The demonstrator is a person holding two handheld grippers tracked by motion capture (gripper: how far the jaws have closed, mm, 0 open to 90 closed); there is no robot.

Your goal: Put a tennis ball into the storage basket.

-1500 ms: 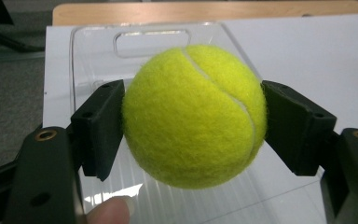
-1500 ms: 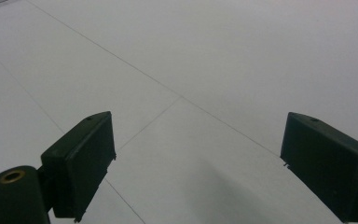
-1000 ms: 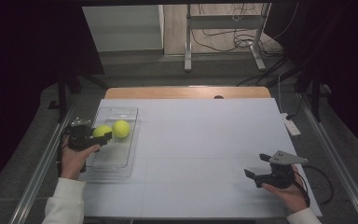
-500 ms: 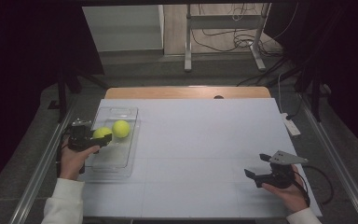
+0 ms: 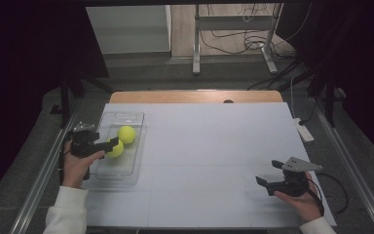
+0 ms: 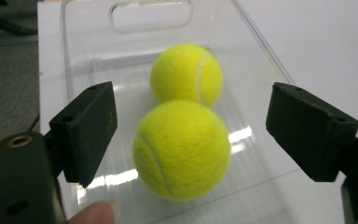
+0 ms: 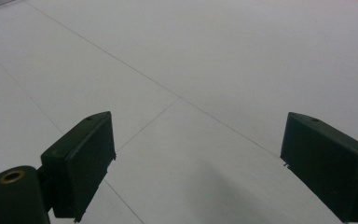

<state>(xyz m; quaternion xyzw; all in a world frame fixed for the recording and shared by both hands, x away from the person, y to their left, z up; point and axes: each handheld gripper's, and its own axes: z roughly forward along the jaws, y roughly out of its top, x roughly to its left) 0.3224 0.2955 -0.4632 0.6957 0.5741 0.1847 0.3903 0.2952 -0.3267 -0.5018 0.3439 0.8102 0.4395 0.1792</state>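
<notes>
Two yellow tennis balls lie in a clear plastic tray (image 5: 124, 168) at the table's left. The far ball (image 5: 126, 133) (image 6: 187, 74) touches the near ball (image 5: 116, 148) (image 6: 182, 149). My left gripper (image 5: 110, 144) (image 6: 189, 121) straddles the near ball. Its jaws have just been opening, and in the left gripper view there is a gap on each side of the ball, so the pads are off it. At the table's front right my right gripper (image 5: 267, 172) (image 7: 196, 140) is held open above the bare white tabletop, with nothing between its jaws.
The tray (image 6: 261, 60) has a handle cut-out at its far end. A white table (image 5: 214, 146) stretches between the two hands. A white power strip (image 5: 304, 129) lies at the right edge. Metal rails run along both sides of the table.
The left gripper's jaws have spread apart off the near ball, which now rests in the tray. The right hand has stayed still.
</notes>
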